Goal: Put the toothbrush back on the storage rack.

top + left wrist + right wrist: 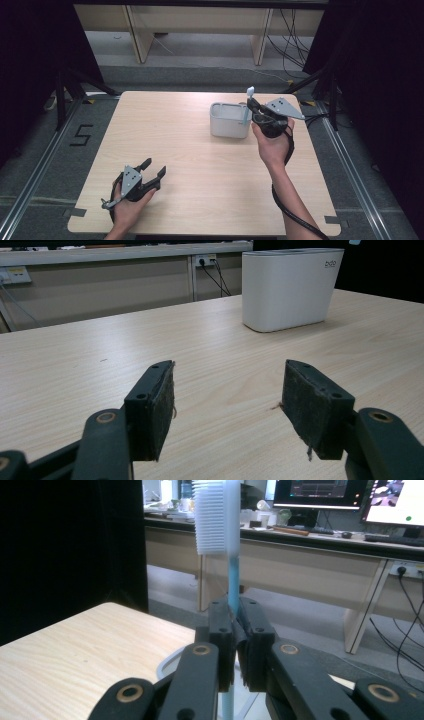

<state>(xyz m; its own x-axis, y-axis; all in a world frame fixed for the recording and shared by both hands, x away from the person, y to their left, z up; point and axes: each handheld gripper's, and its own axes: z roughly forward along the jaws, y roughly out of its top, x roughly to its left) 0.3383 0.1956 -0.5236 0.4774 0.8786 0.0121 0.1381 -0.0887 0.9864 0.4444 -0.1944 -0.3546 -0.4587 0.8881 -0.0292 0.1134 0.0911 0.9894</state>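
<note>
- Blue-handled and white-bristled, the toothbrush (229, 575) stands upright in your right gripper (234, 625), whose jaws are pressed together on the thin handle just below the bristle head.
- In the right gripper view, the bristles face to the left of the handle, and the handle runs down between the jaws and out past the bottom of the frame.
- Just under that gripper you can see a curved piece of white rim, the container (229, 120), so the brush's lower end sits over or inside its opening; which of the two I cannot tell.
- From the high view, your right gripper (255, 111) is at the container's right edge, with the brush head (250, 91) poking up above it.
- Your left gripper (152, 169) rests low over the tabletop (200, 165) on the near left side, well apart from the container.
- Its jaws stand apart with nothing between them; only bare wood shows in the gap in the left gripper view.
- Ahead and to the right of your left gripper (227, 407), the white container (290, 287) stands upright on the tabletop, with a small logo near its top corner.
</note>
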